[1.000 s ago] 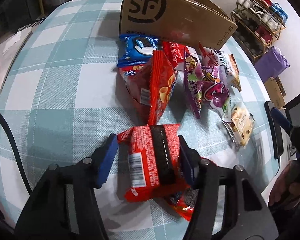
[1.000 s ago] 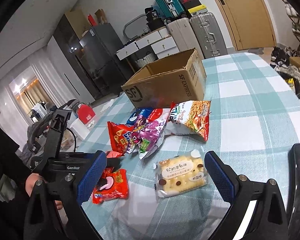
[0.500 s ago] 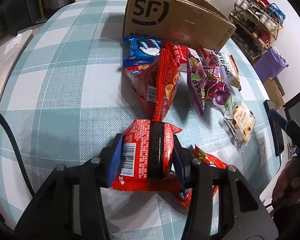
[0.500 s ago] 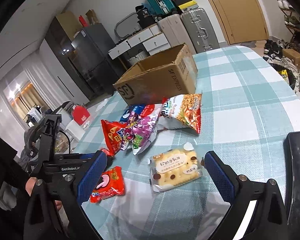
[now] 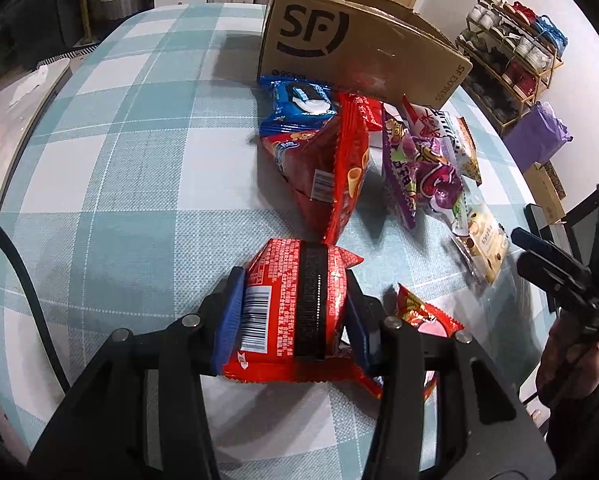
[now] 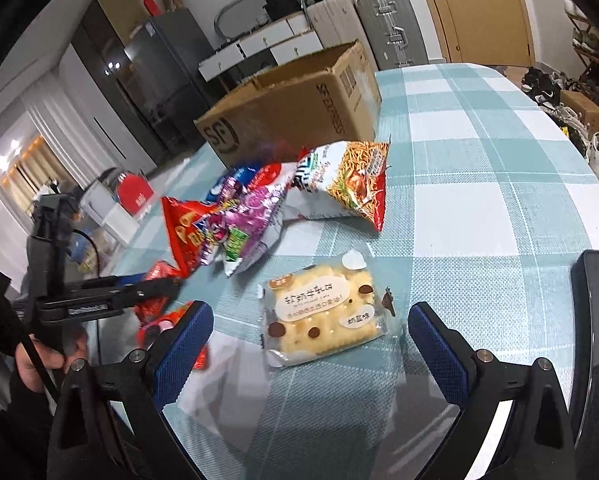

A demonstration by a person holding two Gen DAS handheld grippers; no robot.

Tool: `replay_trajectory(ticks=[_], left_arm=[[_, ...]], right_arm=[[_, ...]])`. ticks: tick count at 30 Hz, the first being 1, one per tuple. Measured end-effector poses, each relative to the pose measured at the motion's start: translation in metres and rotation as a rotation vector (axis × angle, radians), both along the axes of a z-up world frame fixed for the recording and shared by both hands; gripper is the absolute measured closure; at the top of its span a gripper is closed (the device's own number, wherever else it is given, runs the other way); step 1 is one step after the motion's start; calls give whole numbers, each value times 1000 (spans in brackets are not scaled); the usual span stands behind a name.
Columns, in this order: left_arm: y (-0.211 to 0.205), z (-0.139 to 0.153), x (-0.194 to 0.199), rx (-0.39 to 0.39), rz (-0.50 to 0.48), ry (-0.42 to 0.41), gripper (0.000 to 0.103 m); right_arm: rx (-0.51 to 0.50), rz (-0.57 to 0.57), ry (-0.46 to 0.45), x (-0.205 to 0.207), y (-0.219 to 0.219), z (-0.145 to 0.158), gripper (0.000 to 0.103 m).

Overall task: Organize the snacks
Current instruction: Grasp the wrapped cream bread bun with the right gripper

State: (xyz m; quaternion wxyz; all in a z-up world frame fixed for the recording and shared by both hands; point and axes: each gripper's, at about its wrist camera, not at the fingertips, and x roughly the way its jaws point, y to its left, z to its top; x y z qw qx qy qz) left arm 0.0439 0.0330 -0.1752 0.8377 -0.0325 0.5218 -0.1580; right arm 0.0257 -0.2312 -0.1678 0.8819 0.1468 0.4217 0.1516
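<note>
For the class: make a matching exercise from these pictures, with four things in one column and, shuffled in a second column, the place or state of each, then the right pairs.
Things:
1. red snack pack
2. blue cookie pack
3. pale biscuit pack
4. right tool

Places or states:
A. lies on the tablecloth, ahead of open blue pads
B. open, gripping nothing
C. clamped between the left tool's pads
D. lies at the foot of the cardboard box

Pairs: 1-C, 2-D, 3-A, 4-B
</note>
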Motion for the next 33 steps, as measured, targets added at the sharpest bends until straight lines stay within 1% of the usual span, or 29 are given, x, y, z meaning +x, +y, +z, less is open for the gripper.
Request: replay_trajectory(ticks=[4,9,12,18,21,24,26,27,28,30,33], left_arm=[[3,0,-1,-5,4,-1,60],[5,0,-2,-2,14,-7,60],[7,1,-3,-3,19,-10,60],[8,1,-4,-6,25,-7,60],[10,1,-5,-8,32,-6,60],[12,1,-6,-12,37,-8,60],[13,1,-6,-13,39,-8,60],[13,1,-6,-14,38,-8,60],[14,1,-6,-15,39,-8,60],[14,1,-7,-18,39,-7,60],[15,0,-7,-19,40,-7,60]], right_arm=[[-22,24,19,8,5,-4,3],[-96,54,33,17,19,-7,3],[-117,66,49,23,25,-11,3],[-196,81,48,24,37,-14,3],[-219,84,41,23,39,-15,4],[-256,86,30,22,43,-17,7],[-287,94,20,20,47,-18,7],[-299,94,17,19,48,-19,10],[-313,90,14,19,49,-18,15],[-324,89,8,18,49,-19,19],[-366,94,-4,15,51,-19,31]])
